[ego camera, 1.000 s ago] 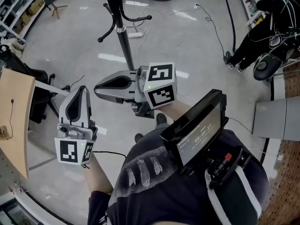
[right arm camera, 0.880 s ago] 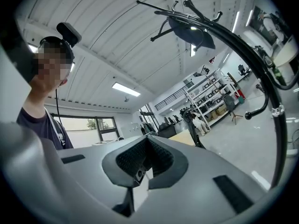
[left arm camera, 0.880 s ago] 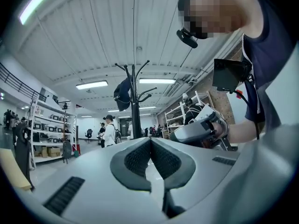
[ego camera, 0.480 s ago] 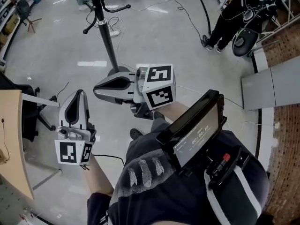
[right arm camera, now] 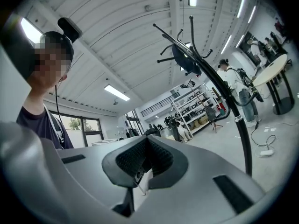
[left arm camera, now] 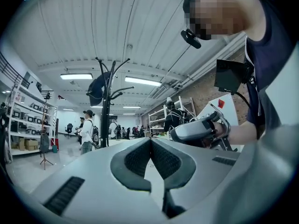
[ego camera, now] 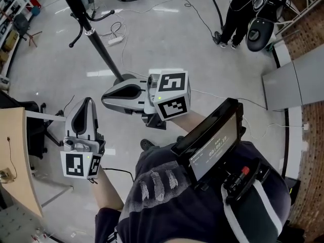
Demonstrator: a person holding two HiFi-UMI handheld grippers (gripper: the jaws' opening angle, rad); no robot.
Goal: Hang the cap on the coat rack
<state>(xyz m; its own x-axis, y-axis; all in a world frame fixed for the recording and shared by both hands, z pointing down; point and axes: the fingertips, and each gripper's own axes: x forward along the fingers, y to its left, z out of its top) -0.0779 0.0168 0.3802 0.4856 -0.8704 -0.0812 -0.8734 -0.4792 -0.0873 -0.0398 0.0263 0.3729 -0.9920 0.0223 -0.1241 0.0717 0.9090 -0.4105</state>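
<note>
A black coat rack point(ego camera: 96, 45) stands on the grey floor ahead of me, its pole slanting to the upper left in the head view. A dark blue cap point(left arm camera: 97, 88) hangs on one of its upper hooks; the right gripper view shows the cap point(right arm camera: 184, 59) there too. My left gripper point(ego camera: 87, 101) is held low at the left, jaws shut and empty, well short of the rack. My right gripper point(ego camera: 105, 96) points left across my body, also shut with nothing in it. Pads meet in the left gripper point(left arm camera: 150, 141) and right gripper point(right arm camera: 147, 141) views.
A wooden tabletop point(ego camera: 20, 156) juts in at the left. Cables and a power strip point(ego camera: 115, 40) lie by the rack. A person in black point(ego camera: 238, 9) stands at the back right. A screen unit point(ego camera: 212, 140) hangs on my chest. A grey panel point(ego camera: 293, 80) stands at the right.
The head view has swung, so the coat rack now sits further left and leans more. Both grippers stay shut in about the same place before me.
</note>
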